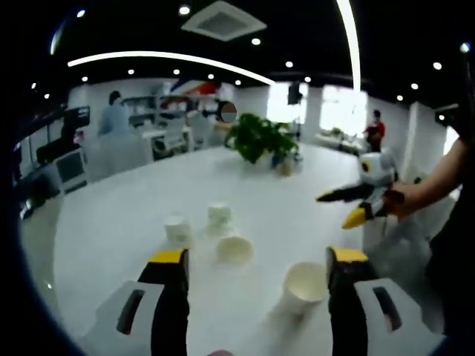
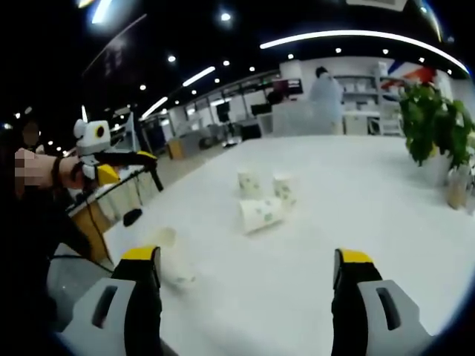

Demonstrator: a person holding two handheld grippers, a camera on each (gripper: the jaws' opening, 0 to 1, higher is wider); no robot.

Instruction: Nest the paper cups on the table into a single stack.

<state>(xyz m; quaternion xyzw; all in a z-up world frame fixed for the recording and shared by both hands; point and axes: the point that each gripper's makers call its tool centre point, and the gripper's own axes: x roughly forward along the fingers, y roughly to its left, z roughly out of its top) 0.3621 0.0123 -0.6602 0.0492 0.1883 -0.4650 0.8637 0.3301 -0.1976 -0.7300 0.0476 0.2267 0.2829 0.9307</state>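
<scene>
Several white paper cups lie loose on the white table (image 1: pixel 111 222). Two small cups (image 1: pixel 177 228) (image 1: pixel 219 215) stand mouth down. A third cup (image 1: pixel 235 250) lies on its side, and a fourth cup (image 1: pixel 304 285) lies nearer, just left of my right-hand jaw. My left gripper (image 1: pixel 257 259) is open above the table's near part, nothing between its jaws. The right gripper (image 1: pixel 334 210) hovers at the right, held by a hand. In the right gripper view the right gripper (image 2: pixel 246 259) is open short of the lying cup (image 2: pixel 261 213). Beyond stand two cups (image 2: pixel 249 184) (image 2: pixel 282 189), and one cup (image 2: pixel 167 248) lies near the table edge. The left gripper (image 2: pixel 133 169) floats at the left.
A potted green plant (image 1: pixel 256 137) (image 2: pixel 434 122) stands at the table's far side with a small brownish container (image 2: pixel 456 185) beside it. Desks, screens and people fill the office beyond. The table edge (image 2: pixel 133 222) runs close to the lying cup at the left.
</scene>
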